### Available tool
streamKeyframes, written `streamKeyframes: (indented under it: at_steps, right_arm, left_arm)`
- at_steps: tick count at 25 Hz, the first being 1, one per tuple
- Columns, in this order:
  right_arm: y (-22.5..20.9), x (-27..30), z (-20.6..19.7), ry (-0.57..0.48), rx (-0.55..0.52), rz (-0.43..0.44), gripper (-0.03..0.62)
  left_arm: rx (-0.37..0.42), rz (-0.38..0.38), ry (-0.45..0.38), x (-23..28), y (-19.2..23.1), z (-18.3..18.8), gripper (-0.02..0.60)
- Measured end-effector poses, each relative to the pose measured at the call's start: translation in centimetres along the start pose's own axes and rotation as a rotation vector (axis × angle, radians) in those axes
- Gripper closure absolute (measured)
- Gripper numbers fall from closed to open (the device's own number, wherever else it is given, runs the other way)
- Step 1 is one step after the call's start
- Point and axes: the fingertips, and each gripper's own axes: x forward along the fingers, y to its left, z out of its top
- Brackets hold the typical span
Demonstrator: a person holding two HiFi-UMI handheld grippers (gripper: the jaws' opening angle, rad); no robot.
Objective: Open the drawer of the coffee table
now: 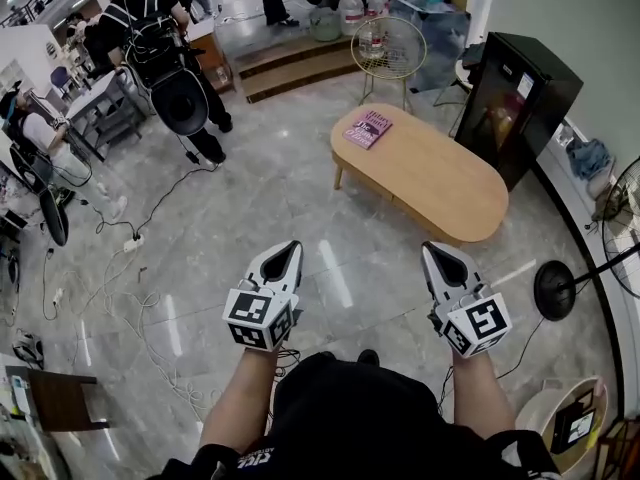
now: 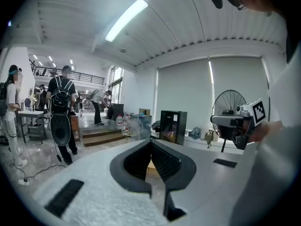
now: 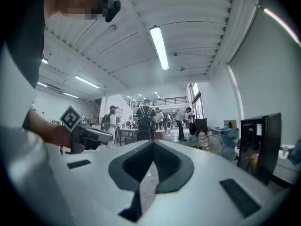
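Open marble floor (image 1: pixel 300 198) runs between both tools and the oval wooden coffee table (image 1: pixel 430 173). The table stands well ahead, nearer the right tool (image 1: pixel 433 251) than the left tool (image 1: pixel 289 248). A black cabinet (image 1: pixel 515 103) crowds its far long edge, a fan base (image 1: pixel 553 290) sits near its right end, and loose cables (image 1: pixel 130 298) trail off left. A pink magazine (image 1: pixel 367 128) lies at the tabletop's far-left end. Both tools are pressed together, pinching nothing; the drawer cannot be made out.
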Motion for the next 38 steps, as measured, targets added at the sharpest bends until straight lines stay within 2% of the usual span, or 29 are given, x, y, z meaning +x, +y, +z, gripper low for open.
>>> streamKeyframes:
  at_steps: [6,13,22,28,34,38]
  right_arm:
    - [-1.1,-0.1,-1.8,-0.015,0.112,-0.004,0.589]
    - [-2.3,2.3,-3.4,0.03,0.119,-0.013,0.589]
    - [-3.2,12.0,-3.8,0.079,0.102,-0.002,0.588]
    - [-3.4,21.1,-1.4,0.068,0.051,0.002,0.588]
    - [-2.4,28.3,-1.6,0.091,0.077,0.004,0.588]
    - [-1.1,32.1,-2.1,0.118,0.052,0.014,0.588]
  left_arm:
    - [0.003,0.026,0.032,-0.1,0.3,-1.2,0.581]
    - [-0.034,0.02,0.029,1.9,2.2,-1.6,0.581]
    - [-0.078,0.018,0.018,7.2,11.1,-1.2,0.581]
    - [-0.076,-0.001,0.014,9.9,18.3,-0.3,0.58]
    - [-0.071,-0.005,0.009,11.1,24.7,0.0,0.581]
    - [-0.082,0.001,0.005,11.4,28.6,0.0,0.58]
